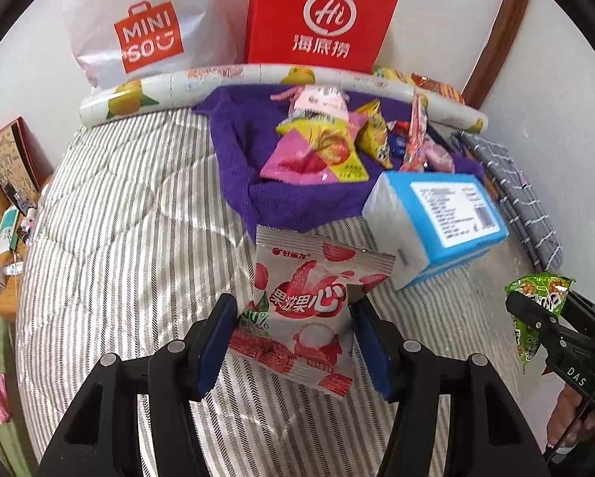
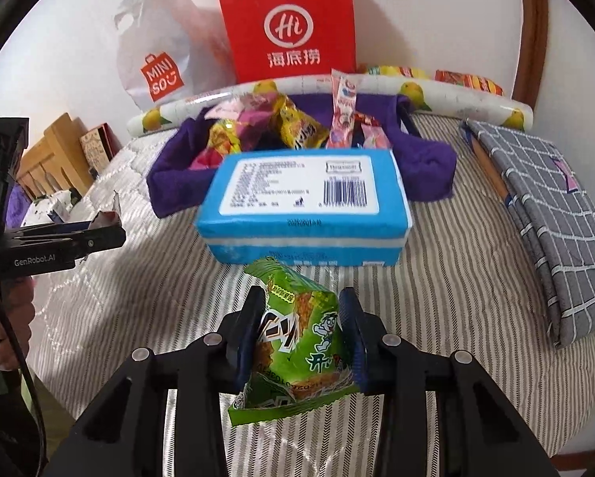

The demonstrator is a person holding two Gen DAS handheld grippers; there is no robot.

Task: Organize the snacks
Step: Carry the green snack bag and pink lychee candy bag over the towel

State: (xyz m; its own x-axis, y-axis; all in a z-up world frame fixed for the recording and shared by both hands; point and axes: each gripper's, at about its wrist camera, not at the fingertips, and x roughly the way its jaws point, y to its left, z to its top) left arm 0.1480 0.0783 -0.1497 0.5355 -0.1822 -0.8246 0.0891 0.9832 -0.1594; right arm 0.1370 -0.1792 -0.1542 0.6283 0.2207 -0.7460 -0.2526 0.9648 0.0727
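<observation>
Nearest in the left wrist view, the left gripper [image 1: 293, 338] is holding a pink packet [image 1: 301, 310], its fingers [image 1: 218, 338] partly closed and pressing on the packet's two sides. The packet is hanging clear above the striped bed [image 1: 118, 218]. In the right wrist view, the right gripper [image 2: 301, 338] is gripping a green packet [image 2: 297, 342] the same way, fingers narrowed onto the crumpled wrapper, also off the bed.

So the step in hand looks like carrying: both snacks are picked up and not yet put down.

Just beyond lies a blue box [image 2: 305, 206] on the bed, between the grippers and the purple cloth [image 2: 424, 163]. On that cloth a heap of snacks [image 2: 273, 123] is already lying, with a red bag [image 2: 289, 24] and a white bag [image 2: 158, 51] standing at the wall behind.

The next move probably calls for lifting both packets over the box, reaching to the cloth and opening the fingers above the heap.
</observation>
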